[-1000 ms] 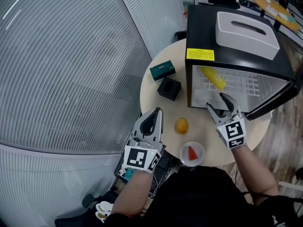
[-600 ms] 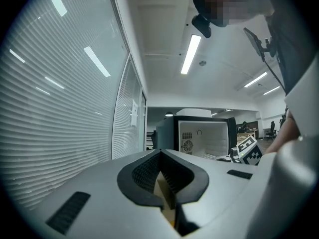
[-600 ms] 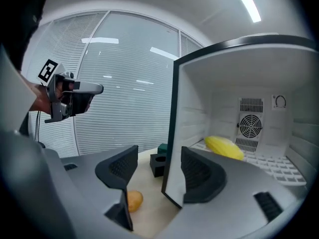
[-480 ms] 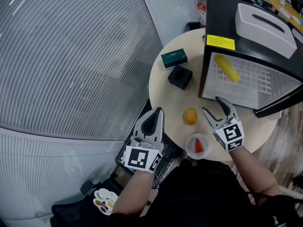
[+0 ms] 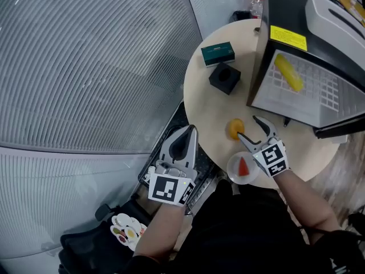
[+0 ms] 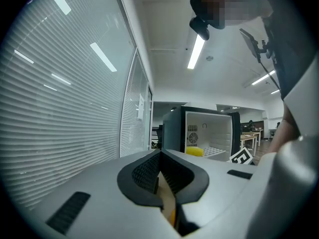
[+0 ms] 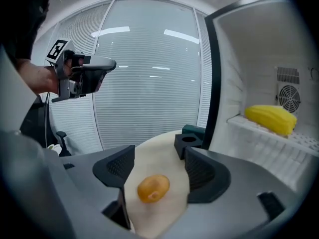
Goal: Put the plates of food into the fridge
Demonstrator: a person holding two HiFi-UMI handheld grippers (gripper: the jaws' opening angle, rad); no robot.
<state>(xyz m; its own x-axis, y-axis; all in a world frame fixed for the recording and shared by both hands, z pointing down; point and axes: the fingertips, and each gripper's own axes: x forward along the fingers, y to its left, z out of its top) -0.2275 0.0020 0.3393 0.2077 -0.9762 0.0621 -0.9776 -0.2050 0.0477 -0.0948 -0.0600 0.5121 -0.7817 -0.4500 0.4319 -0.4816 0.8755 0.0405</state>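
Note:
A white plate (image 5: 242, 168) with a red slice of fruit sits at the near edge of the round table (image 5: 211, 104). Just beyond it my right gripper (image 5: 250, 128) is open, its jaws having just been opening wider. An orange fruit (image 5: 235, 128) lies on the table just ahead of its fingertips, untouched; in the right gripper view the orange (image 7: 153, 188) shows between the jaws. The black fridge (image 5: 296, 16) stands open at the right, with a yellow food item (image 5: 290, 73) on its shelf. My left gripper (image 5: 185, 131) is shut and empty, off the table's left side.
A green box (image 5: 217, 53) and a black cube with a hole (image 5: 224, 77) stand on the table's far left part. A white box (image 5: 336, 13) lies on the fridge's top. The fridge door (image 5: 342, 127) swings out at the right. Slatted glass walls run along the left.
My right gripper has drawn back from the fridge opening and sunk toward the orange and the plate, with its jaws a little wider. The left gripper has shifted slightly, staying shut.

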